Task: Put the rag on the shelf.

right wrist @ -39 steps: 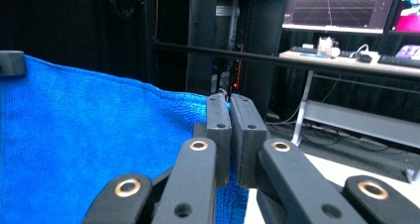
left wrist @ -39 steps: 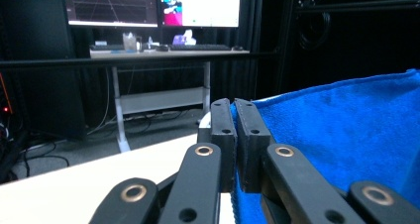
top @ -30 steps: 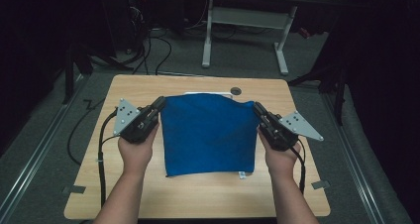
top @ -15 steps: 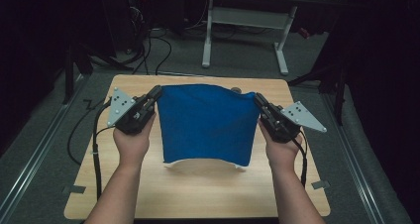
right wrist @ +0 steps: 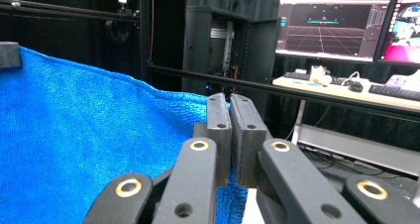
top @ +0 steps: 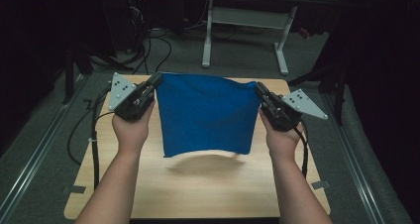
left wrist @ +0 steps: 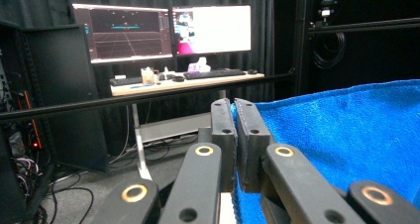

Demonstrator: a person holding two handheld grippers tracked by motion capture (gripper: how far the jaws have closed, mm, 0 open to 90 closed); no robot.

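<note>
Both grippers, left gripper (top: 154, 83) and right gripper (top: 258, 89), pinch the top corners of the blue towel (top: 207, 114), hanging mid-frame above the table (top: 208, 194) (lower edge clear); keep both hands level and the top edge taut.

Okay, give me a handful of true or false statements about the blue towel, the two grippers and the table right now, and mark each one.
1. The blue terry-cloth towel lies flat on the light wooden table. False: it hangs in the air above it.
2. The left gripper is shut on a top corner of the towel. True.
3. The right gripper is open and clear of the towel. False: it is shut on the other top corner.
4. The towel's lower edge hangs free. True.
</note>
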